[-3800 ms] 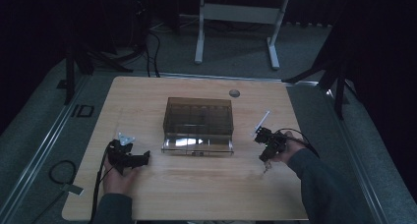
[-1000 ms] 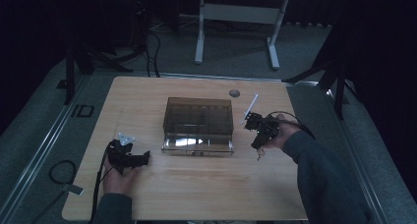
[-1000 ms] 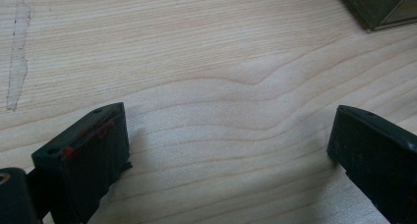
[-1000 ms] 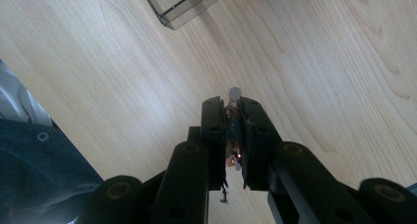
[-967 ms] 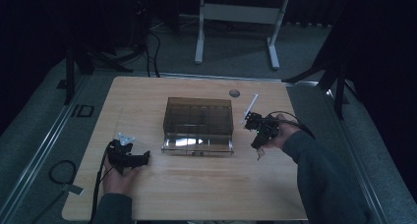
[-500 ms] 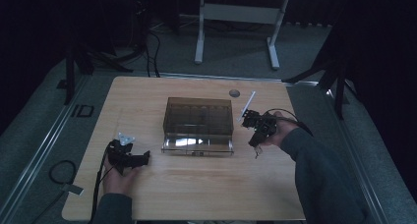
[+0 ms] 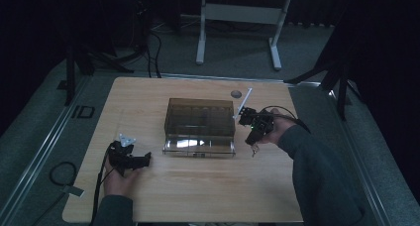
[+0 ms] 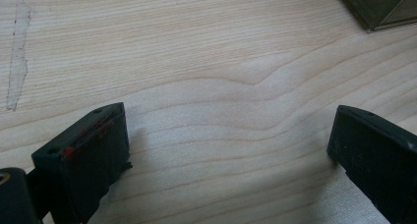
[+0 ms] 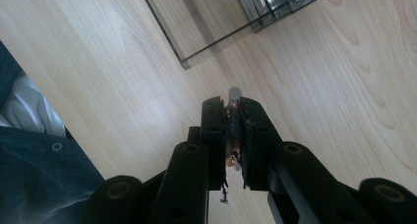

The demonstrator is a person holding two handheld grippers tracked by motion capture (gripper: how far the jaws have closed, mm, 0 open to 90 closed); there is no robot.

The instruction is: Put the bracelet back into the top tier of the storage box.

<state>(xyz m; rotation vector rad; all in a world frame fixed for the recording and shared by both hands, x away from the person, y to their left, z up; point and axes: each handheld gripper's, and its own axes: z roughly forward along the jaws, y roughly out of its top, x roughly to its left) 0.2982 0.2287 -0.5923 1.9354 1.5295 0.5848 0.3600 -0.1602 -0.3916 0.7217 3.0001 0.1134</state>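
1. Two hand-held grippers are in play. Your right hand-held gripper (image 7: 246, 119) sits just beside the right wall of the smoky box (image 7: 200, 118), with its jaws pressed together on a thin white rod (image 7: 245, 101).
2. The rod's long end angles up and away past the box's right rear corner. In the right gripper view only its short grey tip (image 9: 234, 92) pokes out past the right hand-held gripper (image 9: 231, 106), over bare desk (image 9: 123, 62) just off a corner of the box (image 9: 211, 27).
3. Your left hand-held gripper (image 7: 141, 159) rests on the desk off the box's front-left corner. Its jaws are spread with nothing between them, as the left gripper view confirms (image 8: 228, 150).
4. My read is that the rod is going to the box. Keep the pinch firm, because a piece this slim can pivot in the pads.
5. Watch the free end, not the jaws. It sticks out far, so a small wrist roll swings it wide and it could clip the box wall.
6. Come in from above the box's right edge and line the rod up with the box before lowering. I can't tell whether the top is open, so check that first.
7. If the box slides, use the left hand-held gripper to brace its front-left corner.
8. Avoid the small round disc (image 7: 236, 93) behind the box.
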